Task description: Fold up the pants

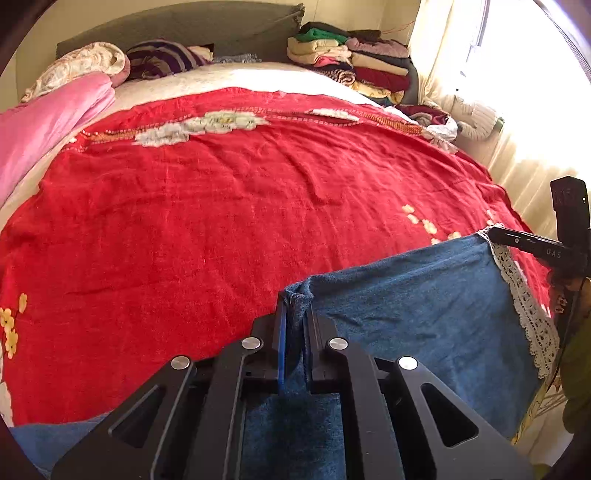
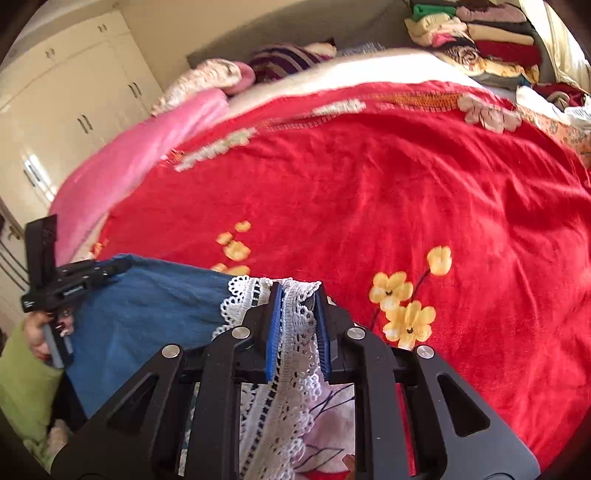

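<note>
left wrist view: my left gripper [image 1: 295, 314] is pinching a bunched corner of the blue pants [image 1: 417, 295], fabric squeezed between the two blue finger pads [image 1: 282, 343]. the cloth runs from that pinch across to the right, where my right gripper [image 1: 496, 233] grips the far corner at the white lace trim [image 1: 524, 306]. the top edge of the pants hangs stretched between the two grippers, held up over the near edge of the bed, with the rest of the fabric hanging down toward me.

right wrist view: right gripper [image 2: 297, 295] is clamped on the lace trim [image 2: 295, 343], lace gathered between both pads [image 2: 273, 332] and spilling down below them. blue pants [image 2: 147, 314] extend leftward from the lace to the left gripper [image 2: 118, 266], which is closed on the opposite corner. a hand [image 2: 37, 332] in a green sleeve [image 2: 22, 384] holds that gripper's handle.

surroundings: red blanket [image 1: 240, 206] with yellow and white flowers covers the bed, lying mostly flat with light wrinkles. pink quilt [image 1: 40, 129] along the left side, striped pillow [image 1: 162, 59] near the headboard [image 1: 177, 26], a stack of folded clothes [image 1: 351, 62] at the far right corner. curtain [image 1: 458, 74] bright with window light. white wardrobe [image 2: 66, 118] visible at left in the right wrist view.
</note>
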A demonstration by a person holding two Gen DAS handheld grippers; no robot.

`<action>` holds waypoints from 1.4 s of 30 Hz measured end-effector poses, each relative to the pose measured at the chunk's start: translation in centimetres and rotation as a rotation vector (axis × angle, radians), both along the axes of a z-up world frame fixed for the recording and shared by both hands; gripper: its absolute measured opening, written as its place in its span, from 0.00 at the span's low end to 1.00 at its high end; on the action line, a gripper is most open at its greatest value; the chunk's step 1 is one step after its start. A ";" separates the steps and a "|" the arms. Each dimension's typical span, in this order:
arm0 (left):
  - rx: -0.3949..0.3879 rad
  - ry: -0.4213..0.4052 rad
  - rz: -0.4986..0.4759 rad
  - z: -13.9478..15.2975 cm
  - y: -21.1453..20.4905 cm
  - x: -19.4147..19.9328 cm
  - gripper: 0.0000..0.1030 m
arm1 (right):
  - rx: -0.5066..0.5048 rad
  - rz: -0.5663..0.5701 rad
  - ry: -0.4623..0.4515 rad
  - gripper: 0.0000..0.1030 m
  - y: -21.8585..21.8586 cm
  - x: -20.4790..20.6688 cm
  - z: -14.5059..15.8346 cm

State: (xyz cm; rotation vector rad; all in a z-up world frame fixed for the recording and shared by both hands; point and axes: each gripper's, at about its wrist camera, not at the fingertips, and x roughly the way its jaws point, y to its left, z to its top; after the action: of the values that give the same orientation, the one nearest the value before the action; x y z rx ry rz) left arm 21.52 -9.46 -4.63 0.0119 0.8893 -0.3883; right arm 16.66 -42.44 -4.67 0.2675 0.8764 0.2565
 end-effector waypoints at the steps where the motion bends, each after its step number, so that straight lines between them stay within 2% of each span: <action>1: 0.003 0.003 0.002 -0.2 0.0 0.1 0.07 | -0.009 -0.001 0.004 0.13 0.1 0.1 -0.3; 5: -0.003 0.002 0.003 -0.4 0.3 -0.1 0.13 | -0.069 -0.019 0.004 0.25 0.3 -0.1 -0.2; 8: -0.023 -0.003 0.009 0.5 1.0 -0.7 0.38 | -0.092 -0.044 -0.035 0.36 -0.1 -1.7 1.4; 9: -0.047 -0.021 0.012 1.3 1.6 -1.3 0.40 | -0.095 -0.045 -0.057 0.37 -0.2 -2.3 2.0; 12: -0.050 -0.070 0.028 3.0 2.5 -3.2 0.46 | -0.118 -0.016 -0.120 0.41 0.5 -4.9 3.9; 15: -0.054 -0.078 0.041 3.8 2.9 -5.3 0.47 | -0.170 0.042 -0.141 0.44 2.5 -6.9 4.7; 19: -0.042 -0.072 0.038 3.2 2.7 -9.2 0.47 | -0.191 0.155 -0.149 0.46 6.2 -9.5 4.7; 20: -0.036 -0.065 0.048 2.6 2.7 -10.3 0.48 | -0.202 0.184 -0.144 0.47 7.2 -10.0 4.5; 21: -0.023 -0.057 0.050 2.2 2.7 -10.8 0.56 | -0.231 0.217 -0.141 0.47 8.5 -10.6 4.2; 22: 0.004 -0.049 0.052 1.6 2.6 -11.3 0.59 | -0.258 0.242 -0.133 0.49 9.6 -11.1 3.8; 24: 0.096 -0.027 0.084 0.1 2.7 -11.9 0.60 | -0.299 0.288 -0.083 0.52 11.4 -11.9 2.6; 27: 0.083 -0.012 0.103 -0.5 3.7 -12.5 0.60 | -0.398 0.273 0.005 0.55 11.8 -12.1 0.6; 28: 0.091 -0.014 0.111 -0.5 4.0 -12.6 0.60 | -0.431 0.264 0.062 0.55 11.3 -12.0 -0.4; 30: 0.115 -0.016 0.133 -0.5 4.7 -12.7 0.60 | -0.428 0.259 0.071 0.54 10.4 -12.4 -1.0; 33: 0.072 0.002 0.170 -0.8 6.6 -12.6 0.61 | -0.419 0.259 0.078 0.52 9.5 -13.0 -0.8; 39: 0.011 -0.005 0.184 -0.5 7.6 -12.8 0.60 | -0.422 0.238 0.078 0.52 9.6 -13.4 -1.0; 41: -0.005 -0.027 0.192 0.4 7.9 -13.3 0.60 | -0.422 0.239 0.064 0.52 10.0 -13.9 -0.1; 42: -0.010 -0.041 0.195 0.9 8.0 -13.7 0.60 | -0.408 0.245 0.025 0.53 10.1 -14.4 0.8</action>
State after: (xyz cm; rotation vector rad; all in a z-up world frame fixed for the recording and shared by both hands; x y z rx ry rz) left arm 7.86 -1.43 -3.72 -0.0753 0.8399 -0.2097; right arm 2.25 -32.38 -3.83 -0.2175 0.9653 0.2947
